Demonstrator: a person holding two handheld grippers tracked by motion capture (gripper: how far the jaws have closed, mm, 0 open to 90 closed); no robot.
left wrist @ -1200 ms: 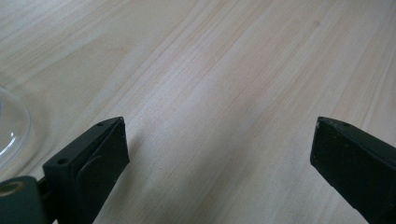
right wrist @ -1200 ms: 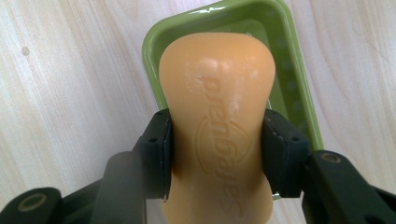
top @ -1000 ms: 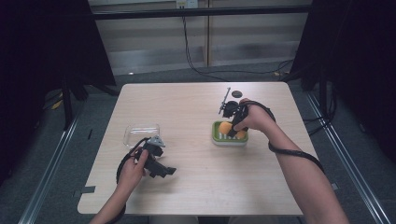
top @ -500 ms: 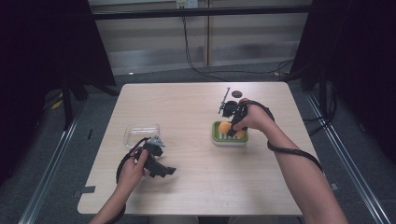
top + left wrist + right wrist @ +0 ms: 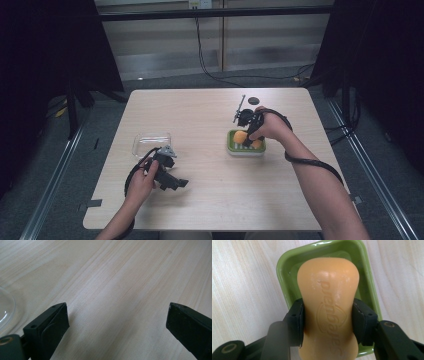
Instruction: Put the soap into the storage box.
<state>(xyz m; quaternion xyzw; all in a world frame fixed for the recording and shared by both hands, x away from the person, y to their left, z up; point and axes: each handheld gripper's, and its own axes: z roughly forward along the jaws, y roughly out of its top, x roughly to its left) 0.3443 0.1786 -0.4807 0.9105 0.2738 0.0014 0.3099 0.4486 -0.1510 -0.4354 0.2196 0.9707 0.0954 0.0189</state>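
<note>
Pinching the soap across its waist, right gripper is holding it over the green dish; left gripper is idling spread above bare tabletop.

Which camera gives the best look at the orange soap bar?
The right gripper view: the orange soap bar sits close up, embossed lettering visible, clamped over the green dish. The high view shows it small.

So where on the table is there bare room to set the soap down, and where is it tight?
Bare wood: the far-left stretch beyond the clear container, the middle strip between the left gripper and the green dish, and the near edge. Crowded: the far right, where the right gripper holds the soap over the dish, a small black disc beyond.
</note>
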